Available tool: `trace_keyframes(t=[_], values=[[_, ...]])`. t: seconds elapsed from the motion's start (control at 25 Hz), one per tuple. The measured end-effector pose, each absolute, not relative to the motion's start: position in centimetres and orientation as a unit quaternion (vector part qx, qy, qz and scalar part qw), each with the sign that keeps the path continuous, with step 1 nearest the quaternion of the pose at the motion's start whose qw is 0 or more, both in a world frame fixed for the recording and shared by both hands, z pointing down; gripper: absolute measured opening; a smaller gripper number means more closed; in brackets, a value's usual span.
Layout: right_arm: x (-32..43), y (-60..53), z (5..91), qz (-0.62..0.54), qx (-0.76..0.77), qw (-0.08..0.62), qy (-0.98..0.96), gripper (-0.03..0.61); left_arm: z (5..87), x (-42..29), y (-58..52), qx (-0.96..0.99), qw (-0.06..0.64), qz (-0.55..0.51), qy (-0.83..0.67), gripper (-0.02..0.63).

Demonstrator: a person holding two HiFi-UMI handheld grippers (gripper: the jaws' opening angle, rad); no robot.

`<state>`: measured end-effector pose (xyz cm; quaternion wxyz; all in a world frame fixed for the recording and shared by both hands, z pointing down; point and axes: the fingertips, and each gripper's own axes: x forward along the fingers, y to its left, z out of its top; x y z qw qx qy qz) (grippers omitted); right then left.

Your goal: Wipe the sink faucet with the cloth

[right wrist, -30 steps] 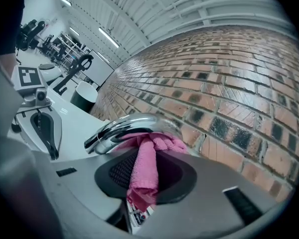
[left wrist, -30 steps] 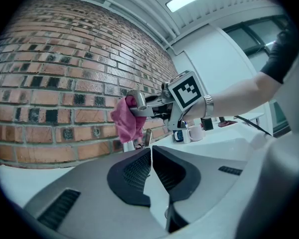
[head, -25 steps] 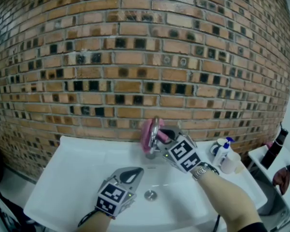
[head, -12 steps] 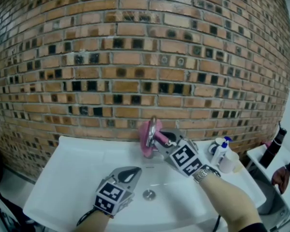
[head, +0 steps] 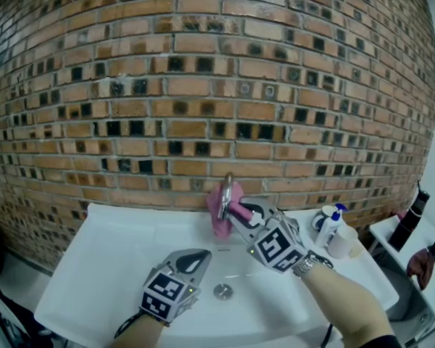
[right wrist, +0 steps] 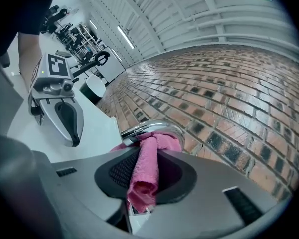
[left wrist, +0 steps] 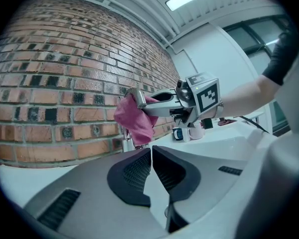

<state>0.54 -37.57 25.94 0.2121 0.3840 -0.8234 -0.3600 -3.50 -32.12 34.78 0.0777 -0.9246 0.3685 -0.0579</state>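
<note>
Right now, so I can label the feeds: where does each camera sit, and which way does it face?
Head view: on the person's head, facing down at sink and brick wall; left tool, right tool, forearms show.
Left gripper view: on the left tool, facing the faucet; own shut jaws show.
Right gripper view: on the right tool, also facing the faucet; own jaws clamp the cloth.
All share faucet and cloth.
</note>
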Motion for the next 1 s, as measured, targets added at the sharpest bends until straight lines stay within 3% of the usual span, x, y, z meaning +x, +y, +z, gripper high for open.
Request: trace_keyframes(t=[1.0], values=[[0.6, -35.2, 30.0, -0.364, 0.361, 0.244, -0.823, 0.084, 35.2, -4.4, -32.7, -0.918, 0.078, -0.064, 0.383, 0.017]])
